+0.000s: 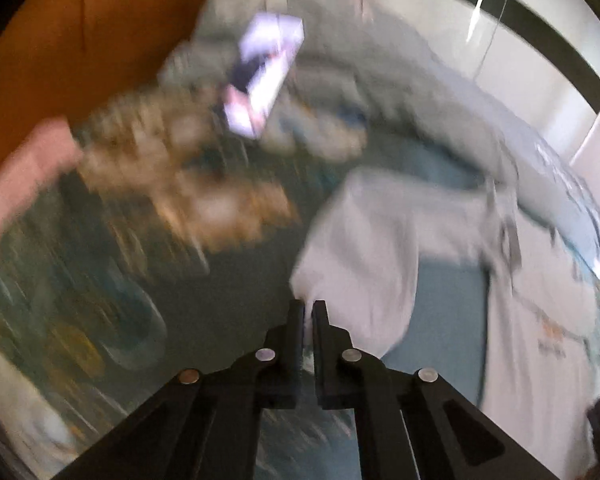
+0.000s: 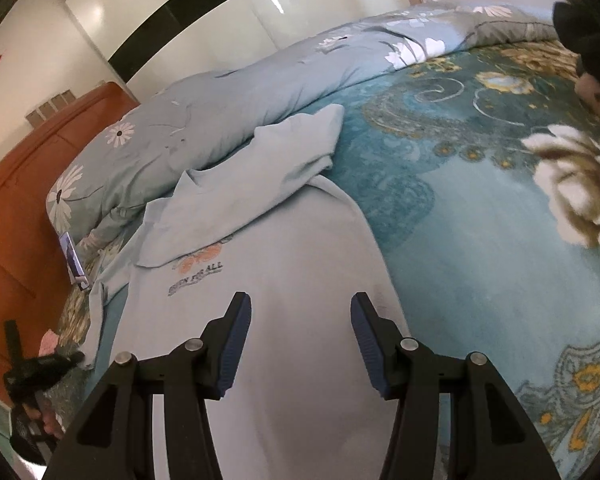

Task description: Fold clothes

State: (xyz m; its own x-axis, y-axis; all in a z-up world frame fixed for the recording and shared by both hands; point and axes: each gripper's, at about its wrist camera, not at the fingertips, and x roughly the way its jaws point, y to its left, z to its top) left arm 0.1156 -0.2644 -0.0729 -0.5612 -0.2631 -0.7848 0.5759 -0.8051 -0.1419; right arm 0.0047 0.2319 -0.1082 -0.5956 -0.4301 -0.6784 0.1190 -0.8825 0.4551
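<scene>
A pale blue T-shirt with an orange print lies on the bed, one sleeve folded across its chest. My right gripper is open and empty just above the shirt's lower body. My left gripper is shut on the other sleeve and holds it lifted; this view is blurred by motion. The left gripper also shows at the far left of the right wrist view, at the shirt's edge.
A teal floral bedspread covers the bed. A bunched blue duvet with white flowers lies along the far side. An orange wooden headboard stands at the left. A phone rests near it.
</scene>
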